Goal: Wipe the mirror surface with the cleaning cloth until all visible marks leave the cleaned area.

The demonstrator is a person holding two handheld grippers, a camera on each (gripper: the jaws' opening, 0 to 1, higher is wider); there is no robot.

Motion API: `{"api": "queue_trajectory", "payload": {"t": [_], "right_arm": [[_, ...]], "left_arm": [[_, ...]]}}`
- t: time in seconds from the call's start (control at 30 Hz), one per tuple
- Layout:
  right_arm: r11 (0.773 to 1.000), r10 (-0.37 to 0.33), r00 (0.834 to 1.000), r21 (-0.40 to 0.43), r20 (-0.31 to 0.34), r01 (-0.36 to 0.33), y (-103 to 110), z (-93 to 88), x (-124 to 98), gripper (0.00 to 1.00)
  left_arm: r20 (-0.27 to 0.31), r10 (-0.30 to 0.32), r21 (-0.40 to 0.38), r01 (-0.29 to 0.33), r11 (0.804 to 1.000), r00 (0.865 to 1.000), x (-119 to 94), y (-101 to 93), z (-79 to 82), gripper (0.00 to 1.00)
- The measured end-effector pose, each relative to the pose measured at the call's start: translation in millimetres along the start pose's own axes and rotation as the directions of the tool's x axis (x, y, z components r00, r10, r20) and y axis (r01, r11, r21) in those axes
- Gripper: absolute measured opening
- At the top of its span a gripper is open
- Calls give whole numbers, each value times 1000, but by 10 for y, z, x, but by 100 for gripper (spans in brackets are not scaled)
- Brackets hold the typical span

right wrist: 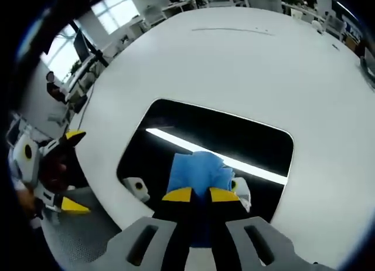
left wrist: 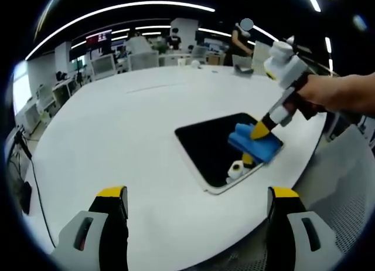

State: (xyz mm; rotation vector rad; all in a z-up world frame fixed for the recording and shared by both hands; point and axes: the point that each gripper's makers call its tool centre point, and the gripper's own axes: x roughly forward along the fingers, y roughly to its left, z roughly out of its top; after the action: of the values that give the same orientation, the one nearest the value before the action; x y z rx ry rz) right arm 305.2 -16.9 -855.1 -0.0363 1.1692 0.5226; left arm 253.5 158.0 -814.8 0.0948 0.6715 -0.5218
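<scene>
Mirror (right wrist: 234, 139): dark rectangular panel with rounded corners, lying flat near the edge of a white round table (left wrist: 129, 130); a ceiling light strip reflects across it. Cleaning cloth (right wrist: 196, 174): blue, folded, resting on the mirror's near part, pinched between the closed yellow-tipped jaws of the right gripper (right wrist: 200, 195). Left gripper (left wrist: 196, 195): held above the table edge short of the mirror, jaws wide apart, holding nothing. Beyond: office desks (left wrist: 105, 65), monitors.
</scene>
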Motion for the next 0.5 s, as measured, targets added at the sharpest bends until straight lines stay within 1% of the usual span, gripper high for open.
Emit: {"api": "queue_trajectory", "payload": {"t": [0.5], "right_arm": [[1000, 23, 1000, 2, 8, -23, 141, -235, -77, 4]], "left_arm": [[0, 4, 1, -4, 1000, 1000, -1, 5, 1, 99]]}}
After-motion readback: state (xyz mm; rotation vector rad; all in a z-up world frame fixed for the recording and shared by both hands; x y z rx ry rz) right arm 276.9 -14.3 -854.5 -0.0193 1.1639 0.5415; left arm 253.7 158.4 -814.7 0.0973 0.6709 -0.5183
